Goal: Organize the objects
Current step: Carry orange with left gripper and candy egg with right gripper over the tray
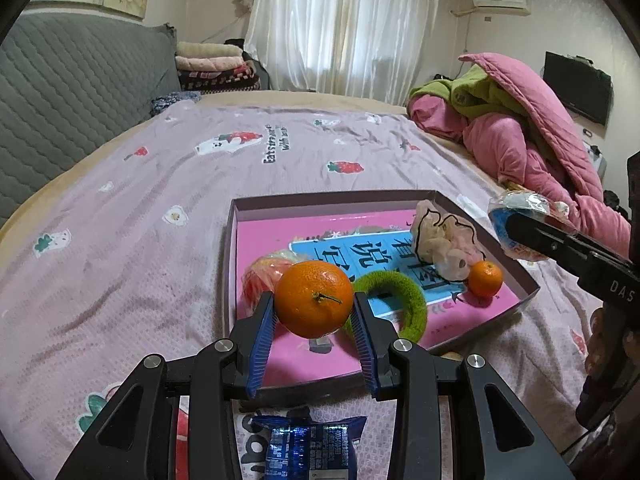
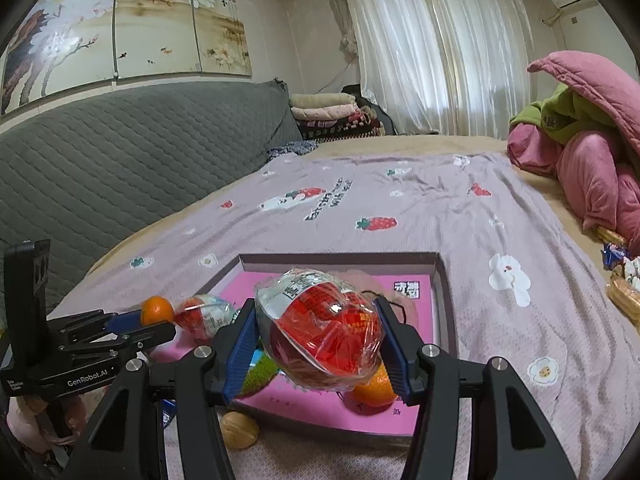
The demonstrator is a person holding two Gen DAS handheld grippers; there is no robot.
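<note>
My left gripper (image 1: 313, 308) is shut on a large tangerine (image 1: 314, 292) and holds it just above the near left part of a shallow box (image 1: 229, 264). A pink book (image 1: 320, 360) lines the box. On it lie a wrapped red fruit (image 1: 260, 276), a green fuzzy ring (image 1: 404, 304), a frilly scrunchie (image 1: 444, 240) and a small tangerine (image 1: 485, 278). My right gripper (image 2: 318, 308) is shut on a second plastic-wrapped red fruit (image 2: 328, 332) and hovers over the box (image 2: 340, 258). The left gripper (image 2: 160, 322) also shows at the left of the right wrist view.
A blue snack packet (image 1: 308, 444) lies on the bedspread in front of the box, with a walnut (image 2: 239, 428) by the box's near edge. Snacks (image 2: 624, 296) sit at the bed's right side. A pink and green quilt pile (image 1: 520, 128) and a grey headboard (image 1: 60, 92) border the bed.
</note>
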